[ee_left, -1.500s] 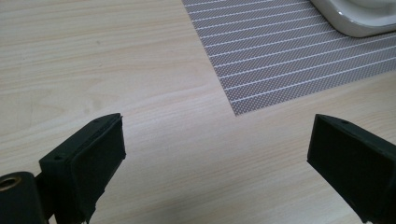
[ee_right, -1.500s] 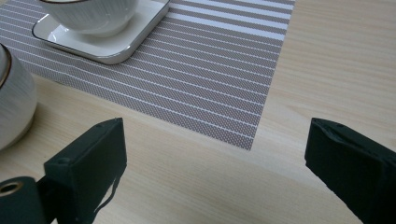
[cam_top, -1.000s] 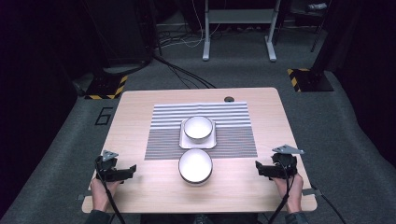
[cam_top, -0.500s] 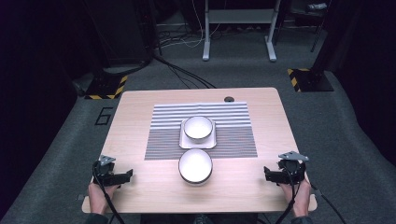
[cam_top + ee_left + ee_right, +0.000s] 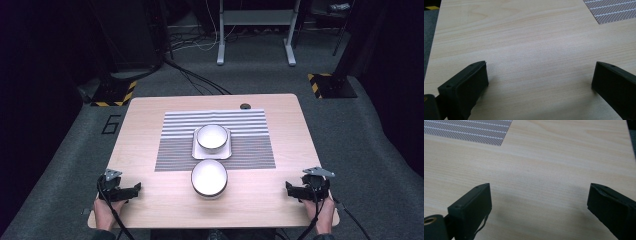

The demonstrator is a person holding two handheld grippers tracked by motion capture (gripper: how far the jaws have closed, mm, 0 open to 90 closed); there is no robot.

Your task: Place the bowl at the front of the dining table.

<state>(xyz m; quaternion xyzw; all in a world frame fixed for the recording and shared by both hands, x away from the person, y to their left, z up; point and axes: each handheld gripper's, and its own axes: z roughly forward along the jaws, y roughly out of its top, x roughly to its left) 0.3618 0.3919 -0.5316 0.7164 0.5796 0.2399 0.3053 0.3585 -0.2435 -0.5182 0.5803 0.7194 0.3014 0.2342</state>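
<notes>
On the counter (image 5: 150, 125), high view: a striped mat (image 5: 215, 120) lies at the middle. A white bowl (image 5: 212, 137) sits on a white square plate (image 5: 196, 150) on the mat. A second white bowl (image 5: 209, 177) stands just in front of the plate, at the mat's near edge, partly on bare wood. The left gripper (image 5: 131, 190) rests at the near left corner, held by a hand (image 5: 105, 210); the right gripper (image 5: 292, 190) rests at the near right corner, held by the other hand (image 5: 322, 212). Both sit well apart from the bowls, one on each side of the near bowl.

Left gripper view: the left gripper (image 5: 539, 82) is released, jaws spread wide, only bare wood between them. A corner of the striped mat (image 5: 614, 10) shows at upper right.

Right gripper view: the right gripper (image 5: 539, 205) is likewise released, jaws wide apart over bare counter (image 5: 564, 155). A corner of the striped mat (image 5: 471, 130) shows at upper left.
</notes>
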